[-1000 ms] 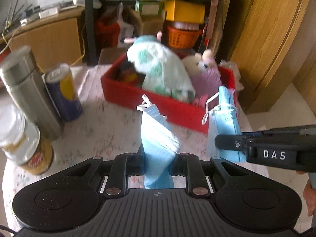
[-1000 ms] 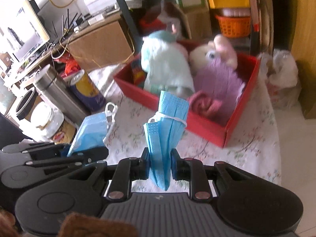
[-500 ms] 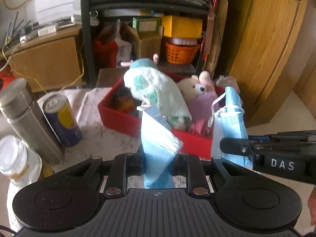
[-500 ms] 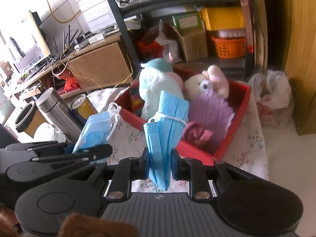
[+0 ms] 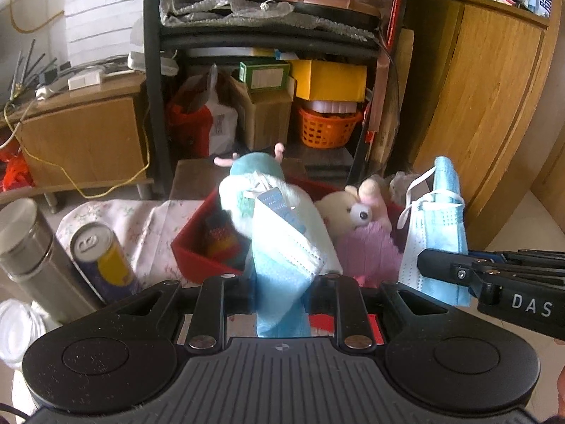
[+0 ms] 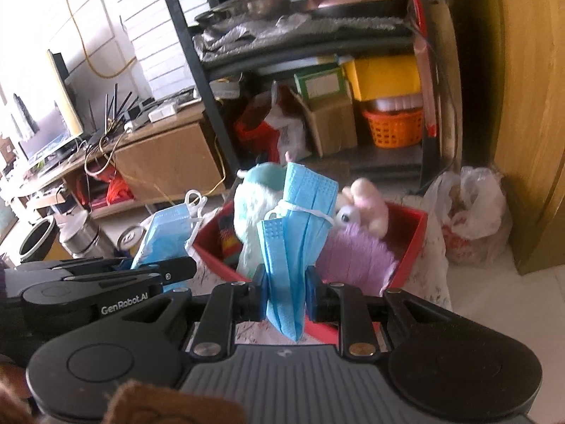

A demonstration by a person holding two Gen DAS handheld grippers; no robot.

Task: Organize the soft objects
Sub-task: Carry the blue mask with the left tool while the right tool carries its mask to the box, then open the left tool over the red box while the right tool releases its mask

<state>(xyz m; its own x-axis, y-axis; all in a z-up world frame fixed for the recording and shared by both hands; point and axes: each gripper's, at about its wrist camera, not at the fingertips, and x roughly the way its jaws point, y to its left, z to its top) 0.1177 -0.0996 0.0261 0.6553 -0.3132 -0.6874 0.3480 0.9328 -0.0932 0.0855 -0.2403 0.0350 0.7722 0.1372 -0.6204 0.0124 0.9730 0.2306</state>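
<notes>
My left gripper (image 5: 282, 282) is shut on a folded blue face mask (image 5: 282, 258) that stands up between its fingers. My right gripper (image 6: 284, 289) is shut on a second folded blue mask (image 6: 296, 233), bound with its white ear loop. Each gripper shows in the other's view, the right one (image 5: 441, 265) and the left one (image 6: 183, 268), side by side above the table. Just beyond them is a red box (image 5: 197, 258) holding a teal-and-white plush (image 5: 254, 176), a cream bunny (image 5: 353, 212) and a purple knit piece (image 5: 363, 254).
On the floral tablecloth (image 5: 141, 219) to the left stand a yellow-and-blue can (image 5: 102, 261), a steel flask (image 5: 24, 247) and a jar (image 5: 14, 325). Behind are a cluttered black shelf (image 5: 268, 39), a wooden cabinet (image 5: 476, 123) and a plastic bag (image 6: 469, 212).
Both grippers have risen with their masks and tilted upward, so the red box and the table sit lower in view. Both grips are unchanged.
</notes>
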